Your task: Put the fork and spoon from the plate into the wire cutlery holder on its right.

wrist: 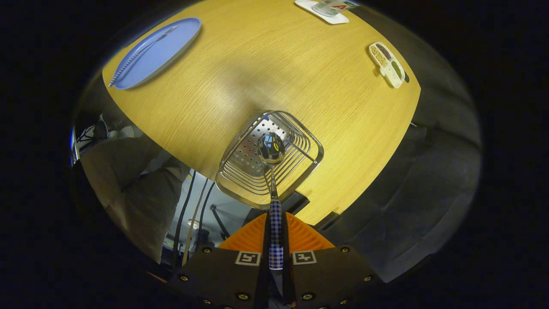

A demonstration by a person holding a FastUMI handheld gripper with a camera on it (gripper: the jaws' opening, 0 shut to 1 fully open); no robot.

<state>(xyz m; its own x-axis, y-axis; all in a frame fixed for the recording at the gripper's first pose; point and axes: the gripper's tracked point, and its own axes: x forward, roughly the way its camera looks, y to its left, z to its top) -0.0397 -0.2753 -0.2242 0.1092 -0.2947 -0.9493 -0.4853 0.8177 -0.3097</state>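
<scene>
My gripper (pixel 275 223) is shut on the checked handle of the spoon (pixel 272 150). The spoon's shiny bowl points away from my fingers and hangs over the open top of the wire cutlery holder (pixel 240 171), above its perforated metal base. The holder stands on the wooden table (pixel 291 77) close to its near edge, just ahead of my fingers. Far off to the left beyond the holder lies the blue plate (pixel 171 56), and the fork (pixel 141 51) with a checked handle rests along it.
A small white divided dish (pixel 387 64) with dry foods sits at the table's right edge. A white tray (pixel 324 10) with a cup stands at the far side. A person's legs and several cables (pixel 188 214) are below the table's near edge.
</scene>
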